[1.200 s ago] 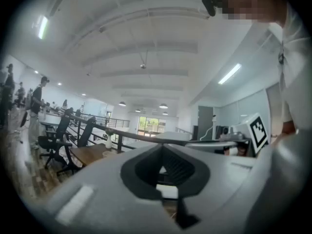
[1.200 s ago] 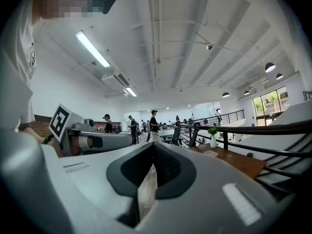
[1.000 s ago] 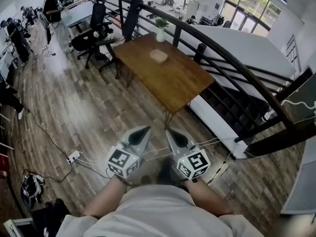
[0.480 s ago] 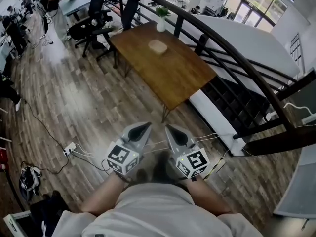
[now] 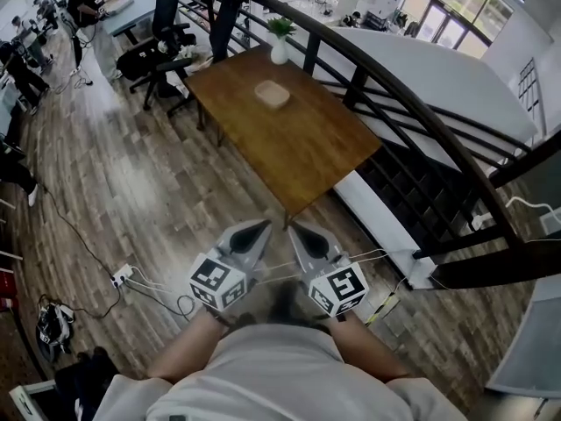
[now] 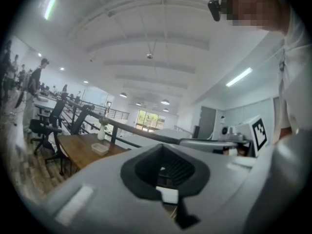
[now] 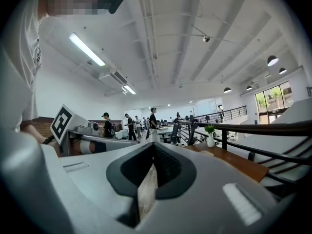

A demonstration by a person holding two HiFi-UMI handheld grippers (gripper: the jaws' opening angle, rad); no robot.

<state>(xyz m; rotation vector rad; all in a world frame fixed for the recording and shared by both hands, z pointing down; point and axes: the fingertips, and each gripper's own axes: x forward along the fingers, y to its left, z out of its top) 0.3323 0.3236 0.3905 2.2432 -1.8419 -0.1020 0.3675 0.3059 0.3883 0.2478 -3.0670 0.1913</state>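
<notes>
The left tool (image 5: 252,231) and right tool (image 5: 295,233) hover side by side over the wood floor (image 5: 162,196), both closed and empty. A desk (image 5: 298,143) bearing a small tray (image 5: 273,94) stands ahead.

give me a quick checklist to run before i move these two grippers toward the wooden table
1. Jaws of the left gripper: together, nothing between them. ok
2. Jaws of the right gripper: together but for a thin slit, nothing between them. ok
3. Space between the two: side by side, not touching. ok
4. The table: a shallow container and a vase with a plant stand toward its far end, and the near end is bare. ok
5. Floor underfoot: a power strip and its cables lie to the left, a likely trip risk. not ok
6. Contents of the container: too small to see. cannot tell
</notes>
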